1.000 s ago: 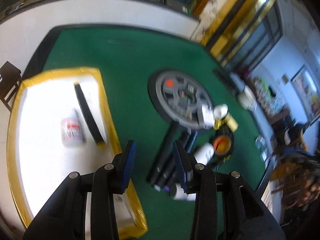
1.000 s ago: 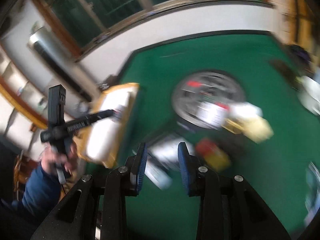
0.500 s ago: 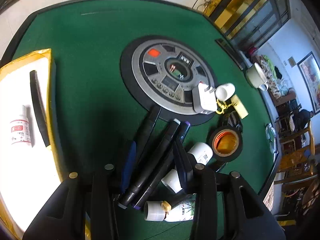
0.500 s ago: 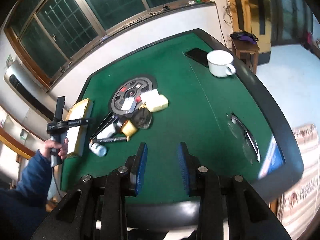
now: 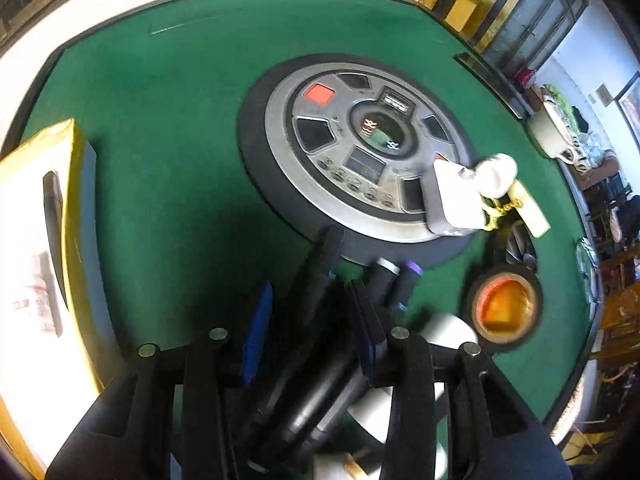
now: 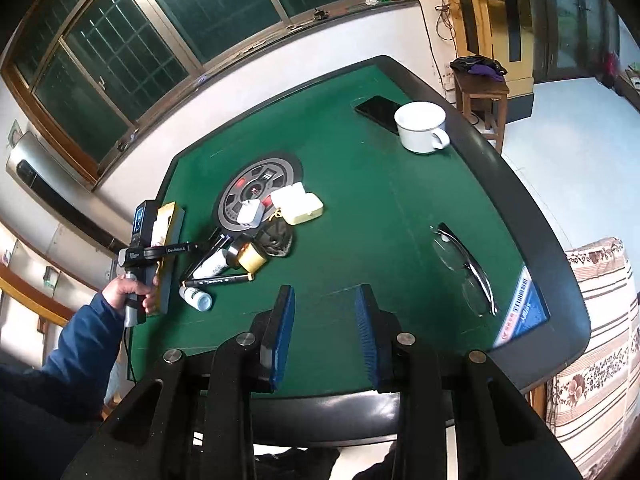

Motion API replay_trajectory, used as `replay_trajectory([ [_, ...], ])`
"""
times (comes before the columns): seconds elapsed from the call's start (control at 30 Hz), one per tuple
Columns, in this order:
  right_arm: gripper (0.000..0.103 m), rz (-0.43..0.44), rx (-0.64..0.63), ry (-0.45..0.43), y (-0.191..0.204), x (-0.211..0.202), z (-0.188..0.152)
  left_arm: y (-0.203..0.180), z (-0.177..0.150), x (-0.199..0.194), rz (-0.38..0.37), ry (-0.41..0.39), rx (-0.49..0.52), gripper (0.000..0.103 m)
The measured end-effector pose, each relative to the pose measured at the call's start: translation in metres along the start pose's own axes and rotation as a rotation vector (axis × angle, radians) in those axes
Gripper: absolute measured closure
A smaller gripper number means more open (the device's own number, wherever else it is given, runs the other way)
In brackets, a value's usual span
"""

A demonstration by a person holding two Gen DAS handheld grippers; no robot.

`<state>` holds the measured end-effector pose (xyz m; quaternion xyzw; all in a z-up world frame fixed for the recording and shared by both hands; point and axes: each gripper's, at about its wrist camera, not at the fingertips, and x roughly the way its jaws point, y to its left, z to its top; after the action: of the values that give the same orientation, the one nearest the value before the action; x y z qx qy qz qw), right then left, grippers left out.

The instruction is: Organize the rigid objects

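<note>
Right gripper [image 6: 325, 328]: black frame, blue ribbed pads [image 6: 285, 330], silver screws. Left gripper [image 5: 308, 336]: same build, slightly blurred. Left hand [image 6: 130, 292]: dark blue sleeve [image 6: 86, 336], possibly jacket.

A green-topped table [image 6: 360, 208] with a dark padded rim fills the room's middle. Behind it runs a white wall [image 6: 248, 96] under a wide wood-framed window [image 6: 168, 28] with dark barred panes. Right of the table stands 1 small wooden stool [image 6: 482, 92] on a pale floor [image 6: 568, 120]. A striped, flowered cushion [image 6: 596, 344] sits at the table's near right corner.
</note>
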<state>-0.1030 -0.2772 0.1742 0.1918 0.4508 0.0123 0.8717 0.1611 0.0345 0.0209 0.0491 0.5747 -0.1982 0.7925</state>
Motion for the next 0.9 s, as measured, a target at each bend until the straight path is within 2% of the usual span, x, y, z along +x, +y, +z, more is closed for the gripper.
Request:
replay_trajectory([
  [0.07, 0.075, -0.001, -0.014, -0.002, 0.001, 0.003, 0.005, -0.004, -0.002, 0.002, 0.03, -0.008, 0.046, 0.068],
  [0.17, 0.074, 0.066, -0.023, 0.003, 0.007, 0.017, 0.017, -0.01, -0.008, 0.001, 0.072, -0.026, 0.081, 0.068],
  [0.2, 0.073, 0.084, -0.037, 0.009, 0.011, 0.027, 0.025, -0.011, -0.011, 0.0, 0.088, -0.033, 0.08, 0.075],
  [0.23, 0.067, 0.098, -0.049, 0.011, 0.015, 0.035, 0.03, -0.012, -0.013, -0.001, 0.101, -0.036, 0.075, 0.085],
  [0.27, 0.057, 0.11, -0.065, 0.007, 0.021, 0.046, 0.038, -0.013, -0.015, -0.003, 0.101, -0.035, 0.064, 0.085],
  [0.3, 0.053, 0.108, -0.079, 0.001, 0.024, 0.052, 0.042, -0.012, -0.018, -0.005, 0.098, -0.037, 0.042, 0.085],
  [0.37, 0.038, 0.1, -0.135, -0.013, 0.035, 0.074, 0.057, -0.011, -0.025, -0.008, 0.101, -0.041, 0.021, 0.085],
  [0.43, 0.031, 0.109, -0.183, 0.038, 0.044, 0.107, 0.075, -0.009, -0.033, -0.019, 0.087, -0.054, -0.016, 0.086],
  [0.6, 0.031, 0.1, -0.282, 0.132, 0.058, 0.182, 0.103, -0.006, -0.055, -0.061, 0.02, -0.125, -0.123, 0.086],
  [0.77, 0.031, 0.064, -0.391, 0.177, 0.063, 0.234, 0.111, -0.013, -0.087, -0.103, -0.018, -0.186, -0.187, 0.087],
  [0.9, 0.031, 0.11, -0.411, 0.234, 0.059, 0.261, 0.117, -0.022, -0.109, -0.121, -0.035, -0.2, -0.217, 0.087],
])
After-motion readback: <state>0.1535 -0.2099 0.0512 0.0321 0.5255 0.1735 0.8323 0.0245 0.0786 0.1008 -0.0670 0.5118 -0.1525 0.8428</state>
